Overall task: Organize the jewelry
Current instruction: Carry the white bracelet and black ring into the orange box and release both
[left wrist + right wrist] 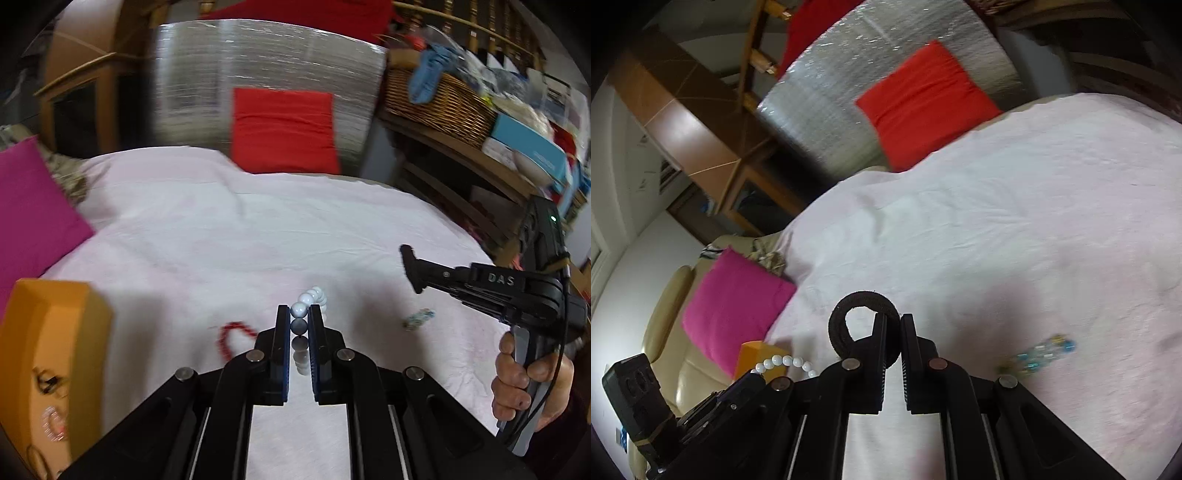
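Observation:
My left gripper [299, 314] is shut on a white bead bracelet [308, 297] and holds it above the white cloth [221, 229]; the bracelet also shows in the right wrist view [785, 361]. My right gripper [894, 321] is shut on a black ring-shaped band [846, 314], also seen in the left wrist view [410, 266]. A red bead bracelet [232, 338] lies on the cloth left of my left gripper. A blue-green bead bracelet [419, 317] lies to the right, also in the right wrist view [1039, 352]. An orange box [48, 354] stands at the left.
A pink cushion [33, 206] lies at the cloth's left edge and a red cushion [284, 129] at the back against a silver panel. A wooden shelf with a wicker basket [439, 99] stands at the right.

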Available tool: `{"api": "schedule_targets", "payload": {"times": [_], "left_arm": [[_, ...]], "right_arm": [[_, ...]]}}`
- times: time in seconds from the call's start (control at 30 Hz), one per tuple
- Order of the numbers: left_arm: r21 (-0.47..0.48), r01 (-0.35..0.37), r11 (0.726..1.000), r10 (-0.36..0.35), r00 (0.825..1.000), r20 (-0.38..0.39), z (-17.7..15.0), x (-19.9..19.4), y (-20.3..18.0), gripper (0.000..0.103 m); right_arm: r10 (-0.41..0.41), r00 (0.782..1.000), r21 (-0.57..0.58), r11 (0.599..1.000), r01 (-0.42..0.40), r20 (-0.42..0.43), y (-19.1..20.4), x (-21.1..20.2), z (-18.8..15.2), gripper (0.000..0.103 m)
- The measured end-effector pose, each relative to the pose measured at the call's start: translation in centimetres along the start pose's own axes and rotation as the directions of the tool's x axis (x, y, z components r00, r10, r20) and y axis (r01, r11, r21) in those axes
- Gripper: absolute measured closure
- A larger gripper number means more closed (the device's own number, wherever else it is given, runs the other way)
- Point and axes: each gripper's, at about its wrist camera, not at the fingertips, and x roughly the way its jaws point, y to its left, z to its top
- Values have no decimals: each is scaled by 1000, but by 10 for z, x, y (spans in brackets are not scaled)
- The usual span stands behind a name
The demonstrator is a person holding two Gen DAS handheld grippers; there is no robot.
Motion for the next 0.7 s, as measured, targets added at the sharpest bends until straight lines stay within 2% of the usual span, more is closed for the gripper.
{"api": "schedule_targets", "payload": {"times": [0.23,0.37,0.43,0.53,0.6,0.7], "left_arm": [[-78,-84,993,91,992,92,0,-58,46,94],[-147,-169,975,192,968,163,-6,-102,84,94],[-195,-184,963,219,959,180,-13,-120,105,94],[-217,-217,952,258,949,179,-23,-137,127,94],[-230,-266,936,307,937,166,-33,-149,148,94],[-270,-299,915,345,928,142,-46,-161,176,94]], "right_arm": [[66,997,-103,992,-71,-48,66,29,-25,95],[92,992,-177,979,-106,-86,109,48,-41,95],[111,987,-217,967,-133,-113,133,59,-53,95],[123,981,-278,947,-162,-152,167,73,-71,95],[132,975,-311,933,-182,-178,188,82,-84,95],[133,972,-361,912,-197,-194,215,95,-102,95]]}}
